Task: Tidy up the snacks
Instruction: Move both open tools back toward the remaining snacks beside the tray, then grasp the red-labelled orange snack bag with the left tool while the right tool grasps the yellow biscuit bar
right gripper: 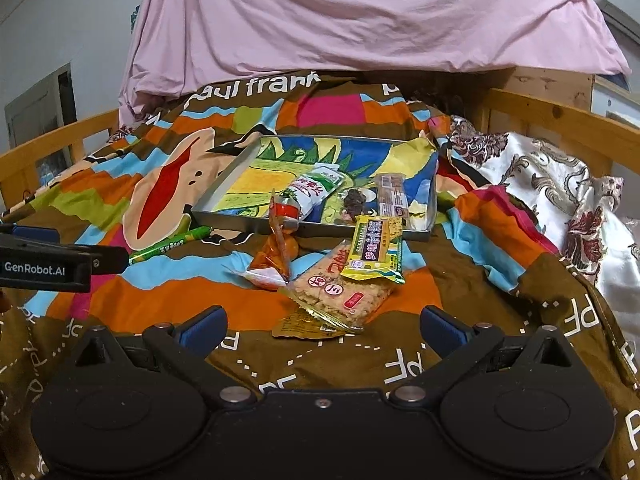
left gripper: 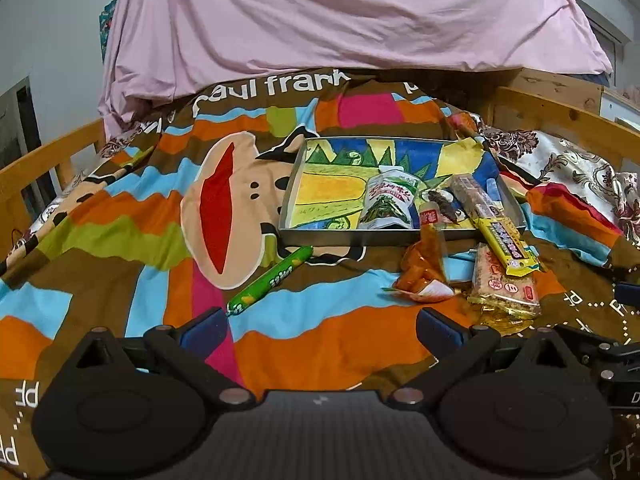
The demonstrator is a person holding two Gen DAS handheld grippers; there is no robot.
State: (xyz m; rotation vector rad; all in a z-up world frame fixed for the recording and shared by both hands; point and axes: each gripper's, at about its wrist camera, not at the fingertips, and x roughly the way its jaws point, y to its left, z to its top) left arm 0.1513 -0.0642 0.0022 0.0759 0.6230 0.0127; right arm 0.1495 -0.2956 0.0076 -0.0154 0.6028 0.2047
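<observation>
Nearest, the right claw point(right gripper: 320, 326) and left claw point(left gripper: 320, 328) hover over the bed, both spread wide and empty, seemingly ready to pick; loose snack packets point(right gripper: 340, 280) lie heaped before the metal tray point(right gripper: 224, 196), which holds a few; a green sausage stick point(left gripper: 272, 278) lies apart, left.

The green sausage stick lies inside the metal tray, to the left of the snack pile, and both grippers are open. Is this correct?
Not quite. The green sausage stick lies outside the metal tray, on the bedspread in front of it, as the left wrist view shows. It is left of the snack pile, and both grippers are open.
</observation>
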